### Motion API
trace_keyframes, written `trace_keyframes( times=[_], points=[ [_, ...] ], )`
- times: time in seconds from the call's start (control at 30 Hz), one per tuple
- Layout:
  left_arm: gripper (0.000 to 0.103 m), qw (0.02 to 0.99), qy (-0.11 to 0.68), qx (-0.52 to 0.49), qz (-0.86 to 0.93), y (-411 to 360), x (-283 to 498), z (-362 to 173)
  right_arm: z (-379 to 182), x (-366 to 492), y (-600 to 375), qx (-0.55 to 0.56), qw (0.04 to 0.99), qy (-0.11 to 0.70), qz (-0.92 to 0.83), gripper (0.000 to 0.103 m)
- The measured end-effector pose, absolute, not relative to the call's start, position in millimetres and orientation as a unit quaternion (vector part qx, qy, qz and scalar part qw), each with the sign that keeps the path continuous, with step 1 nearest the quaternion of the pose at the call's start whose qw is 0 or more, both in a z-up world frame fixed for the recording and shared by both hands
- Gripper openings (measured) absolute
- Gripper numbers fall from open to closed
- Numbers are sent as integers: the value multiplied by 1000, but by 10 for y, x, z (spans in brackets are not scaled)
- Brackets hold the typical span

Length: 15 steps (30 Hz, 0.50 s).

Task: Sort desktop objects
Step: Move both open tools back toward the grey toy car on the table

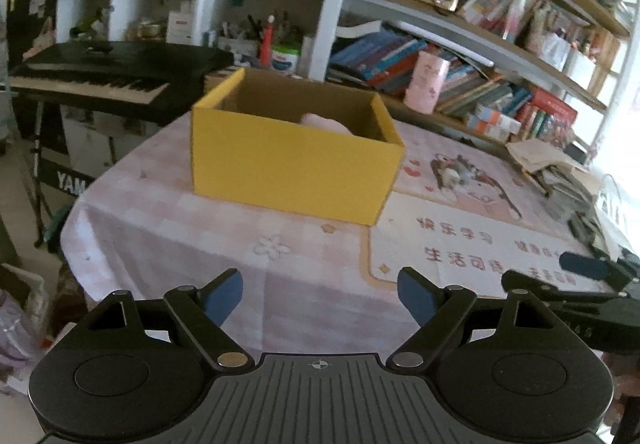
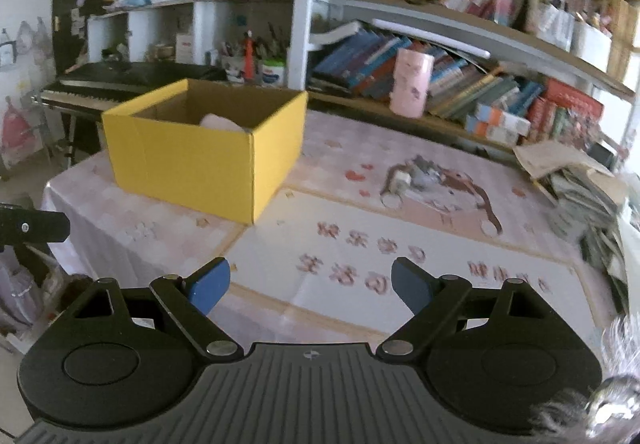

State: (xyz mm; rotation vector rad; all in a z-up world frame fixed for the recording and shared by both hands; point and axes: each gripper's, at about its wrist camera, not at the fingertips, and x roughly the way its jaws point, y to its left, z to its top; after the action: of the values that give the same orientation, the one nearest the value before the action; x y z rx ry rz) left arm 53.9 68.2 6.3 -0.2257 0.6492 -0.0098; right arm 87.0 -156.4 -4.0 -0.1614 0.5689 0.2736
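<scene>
A: Grippers first. Left gripper (image 1: 320,298), black with blue pads: jaws spread wide, nothing between them, only the pink checked tablecloth (image 1: 168,228) below.

B: Right gripper (image 2: 310,286)?

A: Same build, jaws wide apart, nothing held. Under it sits the cartoon-printed desk mat with red characters (image 2: 400,244).

B: Task object location?

A: Yellow open-top cardboard box (image 1: 292,164) stands upright on the tablecloth, toward the far left part of the table, its right front corner just beside the mat's edge. Inside it a pale pink soft-looking object (image 2: 220,122) pokes above the front wall (can't tell what it is, mostly hidden).

B: Anything loose on the mat?

A: Small grey and white blurred item (image 2: 404,180) on the cartoon print; could be part of the print, cannot tell.

B: Grippers relative to each other?

A: Right gripper's tip shows at the right edge of the left wrist view, well apart from the box. Both are at the near side of the table.

B: Background?

A: Pink printed cylinder cup (image 2: 410,84) on the low shelf among books, black keyboard piano (image 1: 100,76) behind the box, messy stack of papers (image 2: 580,180) at the table's right end.
</scene>
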Motion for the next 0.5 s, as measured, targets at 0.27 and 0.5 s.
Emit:
trace_keyframes(
  times=[0.27, 0.5],
  points=[
    [88, 935, 340, -91, -42, 393, 528, -39, -192, 752, -1848, -30, 943, 321, 83, 87],
    [88, 927, 361, -67, -79, 118, 689, -106, -277, 784, -2104, -5, 939, 340, 43, 87]
  ],
)
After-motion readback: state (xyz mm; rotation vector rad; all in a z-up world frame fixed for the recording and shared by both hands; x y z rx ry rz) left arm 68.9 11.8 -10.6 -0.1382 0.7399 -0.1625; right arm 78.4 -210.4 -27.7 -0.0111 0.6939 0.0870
